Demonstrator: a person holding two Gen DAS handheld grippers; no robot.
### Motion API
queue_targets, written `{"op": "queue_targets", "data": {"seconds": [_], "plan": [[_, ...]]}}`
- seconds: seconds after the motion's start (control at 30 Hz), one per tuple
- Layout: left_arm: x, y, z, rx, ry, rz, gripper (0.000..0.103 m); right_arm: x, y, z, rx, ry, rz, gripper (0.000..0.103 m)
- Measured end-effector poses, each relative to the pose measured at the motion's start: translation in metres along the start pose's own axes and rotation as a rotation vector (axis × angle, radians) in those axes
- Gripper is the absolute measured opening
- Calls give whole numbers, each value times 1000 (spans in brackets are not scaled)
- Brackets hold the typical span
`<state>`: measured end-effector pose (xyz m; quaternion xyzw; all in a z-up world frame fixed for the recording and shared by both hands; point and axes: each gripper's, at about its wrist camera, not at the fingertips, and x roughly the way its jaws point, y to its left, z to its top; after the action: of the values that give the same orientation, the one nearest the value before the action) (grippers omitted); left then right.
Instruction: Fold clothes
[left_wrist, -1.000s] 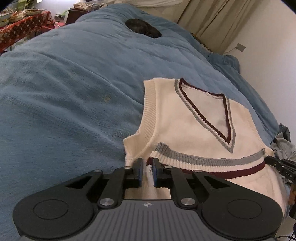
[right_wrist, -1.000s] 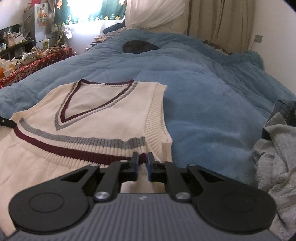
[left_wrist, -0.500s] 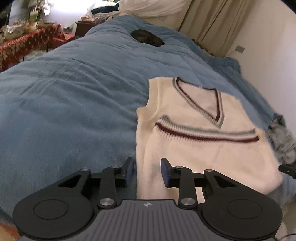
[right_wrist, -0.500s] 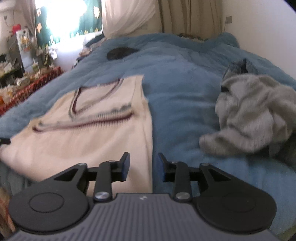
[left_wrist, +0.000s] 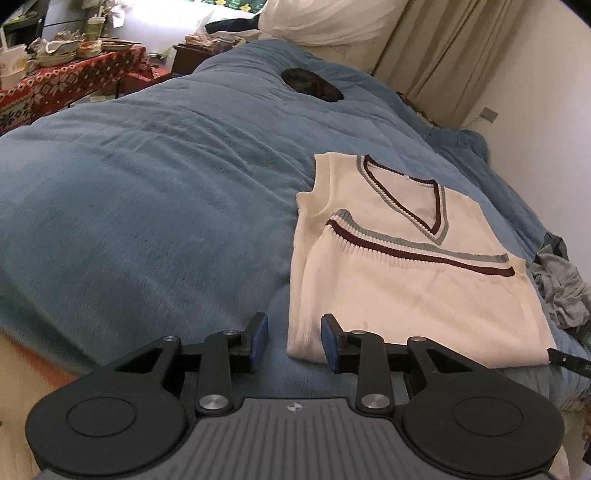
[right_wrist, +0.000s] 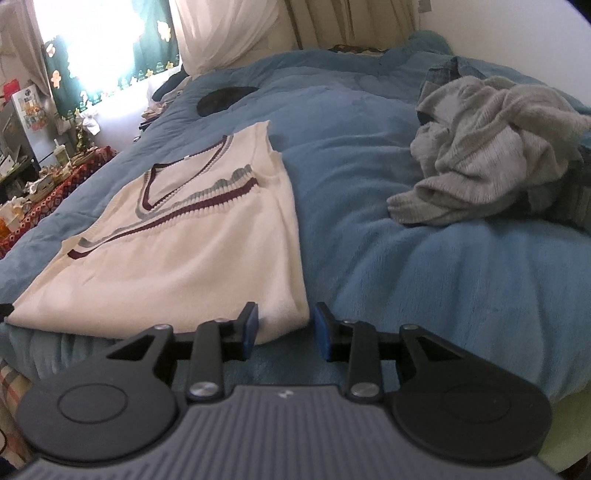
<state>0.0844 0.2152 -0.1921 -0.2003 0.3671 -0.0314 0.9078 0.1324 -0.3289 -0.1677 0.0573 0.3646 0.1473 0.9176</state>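
once both grippers let go, the vest (left_wrist: 406, 280) lies folded on the blanket (left_wrist: 147, 206).
left gripper (left_wrist: 293, 341) and right gripper (right_wrist: 284, 326): fingers spread, empty, drawn back; judged ready for the grey garment (right_wrist: 487, 147).

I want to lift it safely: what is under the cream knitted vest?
The cream knitted vest lies folded on the blue fleece blanket. Anything beneath its folded layers is covered.
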Motion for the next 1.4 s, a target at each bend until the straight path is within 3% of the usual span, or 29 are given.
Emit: {"op": "queue_targets", "data": {"seconds": [0.3, 0.47, 0.5, 0.53, 0.57, 0.6, 0.63, 0.7, 0.87, 1.0, 1.07, 1.23, 1.4], "plan": [[-1, 24, -4, -241, 14, -118, 42, 0, -4, 0, 53, 8, 30, 36], [14, 22, -2, -276, 21, -132, 42, 9, -6, 0, 83, 18, 45, 38], [16, 21, -2, -280, 22, -132, 41, 11, -5, 1, 79, 19, 46, 35], [17, 20, -1, -278, 20, -131, 36, 14, -5, 2, 74, 21, 46, 32], [18, 20, -1, -275, 20, -123, 32, 15, -3, 3, 67, 22, 46, 20], [18, 20, 0, -273, 21, -119, 19, 16, -1, 4, 58, 22, 46, 14], [17, 21, 1, -276, 19, -116, 12, 16, 1, 5, 49, 22, 45, 13], [12, 19, 5, -249, 13, -122, 10, 13, 11, 7, -12, 23, 18, 11], [-25, -3, 27, -60, -39, -135, 9, -29, 25, 16, -113, -30, 0, 8], [-52, -3, 28, -7, -32, -160, 9, -63, 28, 10, -142, -37, 2, 6], [-50, 4, 12, 15, 7, -135, 9, -64, 20, -6, -114, -4, 8, 6], [-18, 26, -32, 11, 98, -26, 8, -32, 1, -46, 0, 30, 3, 7], [-25, 41, -32, -127, 91, -40, 15, -23, -4, -54, 52, 21, -10, 11]]}}
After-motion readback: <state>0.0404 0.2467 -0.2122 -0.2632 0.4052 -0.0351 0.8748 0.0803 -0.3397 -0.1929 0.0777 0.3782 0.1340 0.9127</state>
